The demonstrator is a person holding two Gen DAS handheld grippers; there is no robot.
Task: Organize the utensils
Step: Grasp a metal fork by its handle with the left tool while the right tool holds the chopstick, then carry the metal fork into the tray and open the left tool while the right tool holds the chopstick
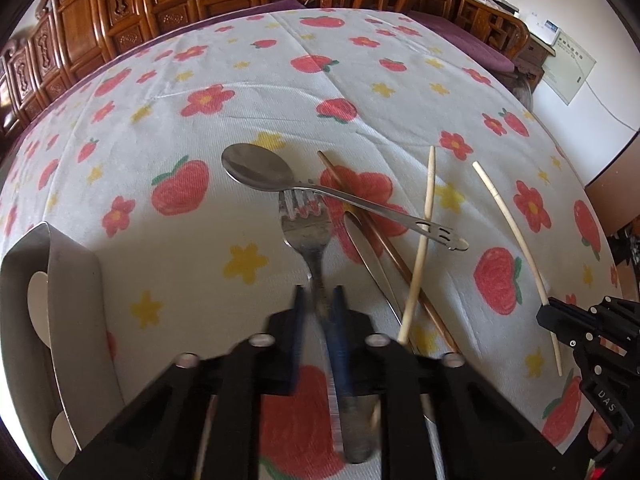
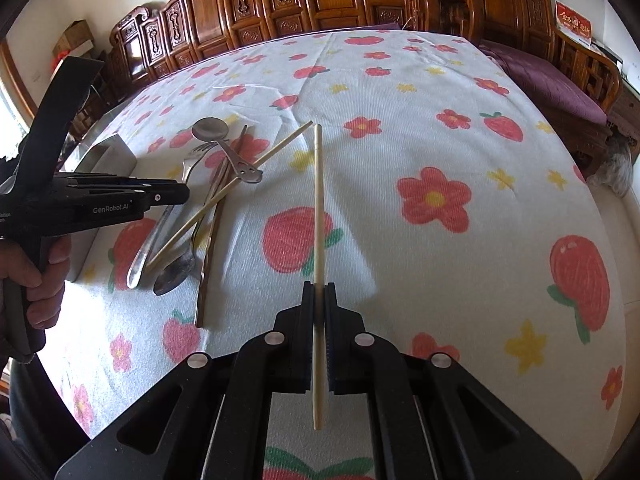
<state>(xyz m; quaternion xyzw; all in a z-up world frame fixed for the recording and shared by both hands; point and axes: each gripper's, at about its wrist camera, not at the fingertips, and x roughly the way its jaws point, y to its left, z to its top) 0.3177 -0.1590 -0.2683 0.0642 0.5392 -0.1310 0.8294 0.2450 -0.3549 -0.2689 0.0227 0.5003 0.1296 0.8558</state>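
**Fork in the left, chopstick in the right, holder off to the left**

The left hand-held gripper [image 1: 318, 300] is closed on the handle of a fork [image 1: 306, 224], which runs straight ahead along the fingers, tines away from the camera and tucked just under the neck of a spoon [image 1: 256, 168]. That overlap is what the coming move likely turns on: the fork's long axis points into the pile, so drawing it back along that axis, or lifting it, would probably disturb the spoon that crosses it.

The right hand-held gripper [image 2: 319, 296] is closed on a pale chopstick [image 2: 318, 200], also lying along the fingers, its far end pointing across the counter [image 2: 440, 120]. It sits well apart from the pile, to the pile's right.

A metal holder [image 1: 72, 280] stands at the left edge of the left wrist view, just beside the left hand-held gripper; that arm is clearly the nearer one to it.

The left view shows the tines meeting the spoon, a second pale chopstick [image 1: 424, 220] across the spoon's handle, and a brown chopstick [image 1: 384, 252] beneath. The right view alone shows a second spoon [image 2: 176, 272] lying bowl-near in the pile, and the person's hand [image 2: 36, 280] on the left tool's grip. Whether the fork is off the cloth cannot be told.
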